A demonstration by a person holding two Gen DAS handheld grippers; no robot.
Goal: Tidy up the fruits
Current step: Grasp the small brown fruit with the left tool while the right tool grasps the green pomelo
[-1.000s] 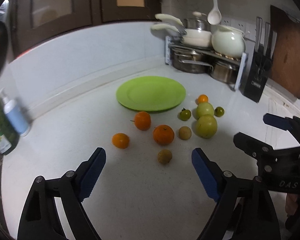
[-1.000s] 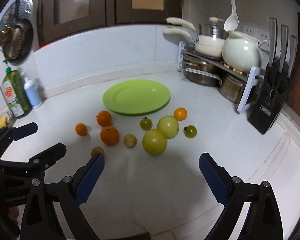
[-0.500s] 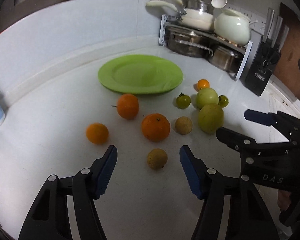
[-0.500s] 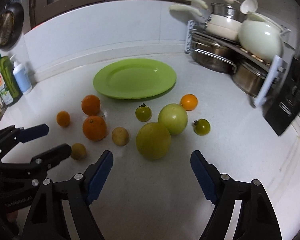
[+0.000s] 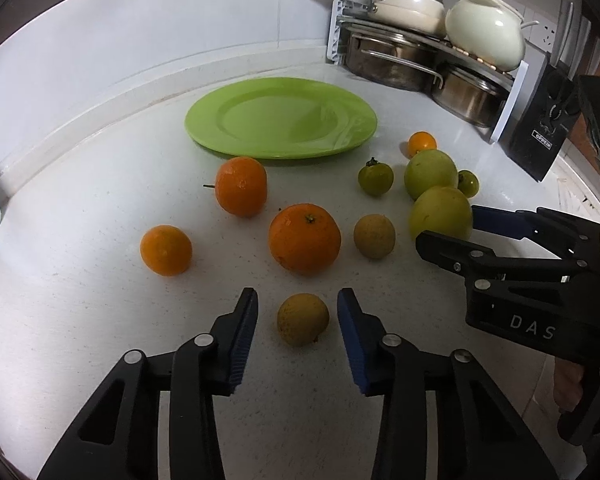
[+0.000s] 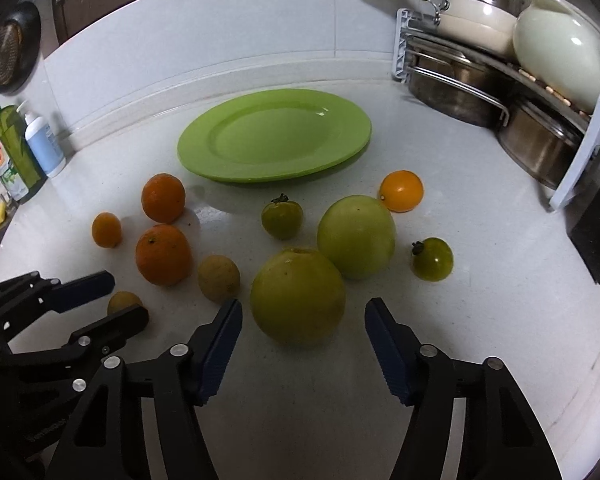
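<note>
One white desk (image 6: 480, 240) carries a bare green plate (image 6: 274, 136) near the back wall, with the fruits scattered in front of it. The right hand-held gripper (image 6: 303, 346) is spread apart around the big yellow-green fruit (image 6: 298, 296), not touching. The left hand-held gripper (image 5: 297, 330), also apart, flanks a small brownish fruit (image 5: 303, 319).
</note>
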